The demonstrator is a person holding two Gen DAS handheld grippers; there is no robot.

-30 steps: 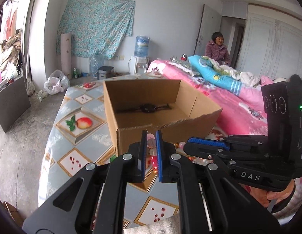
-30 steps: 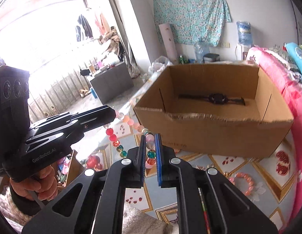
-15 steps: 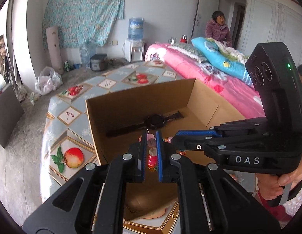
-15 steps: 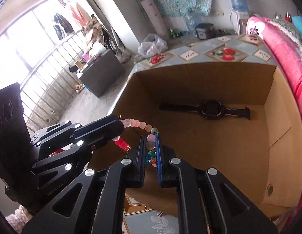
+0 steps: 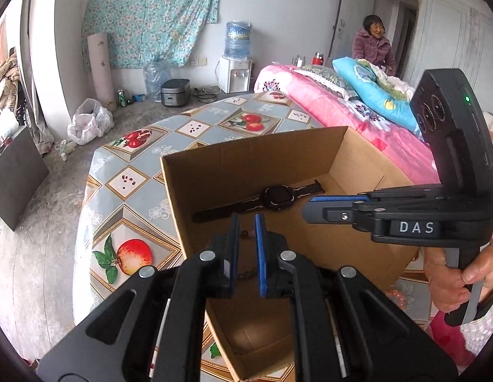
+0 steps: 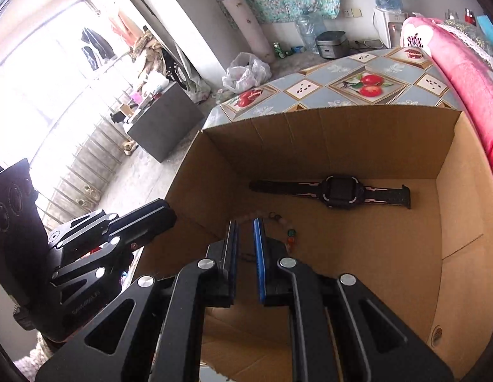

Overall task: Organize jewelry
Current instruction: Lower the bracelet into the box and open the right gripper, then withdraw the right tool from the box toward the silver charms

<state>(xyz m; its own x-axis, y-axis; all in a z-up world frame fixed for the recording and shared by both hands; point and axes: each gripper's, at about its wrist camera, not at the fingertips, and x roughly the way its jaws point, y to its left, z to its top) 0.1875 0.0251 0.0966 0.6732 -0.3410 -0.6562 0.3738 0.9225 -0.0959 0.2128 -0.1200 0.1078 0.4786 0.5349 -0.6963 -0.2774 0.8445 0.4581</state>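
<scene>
Both grippers, left (image 5: 246,219) and right (image 6: 245,224), hang over the cardboard box (image 6: 389,133), fingers nearly together, clamped on a beaded bracelet (image 6: 286,222) near the black watch (image 6: 335,189).

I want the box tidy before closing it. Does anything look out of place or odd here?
Nothing looks damaged. The watch lies flat in the cardboard box, but the bead strand sits in a crooked curve near it, and a pink bracelet is on the table, outside the box.
</scene>
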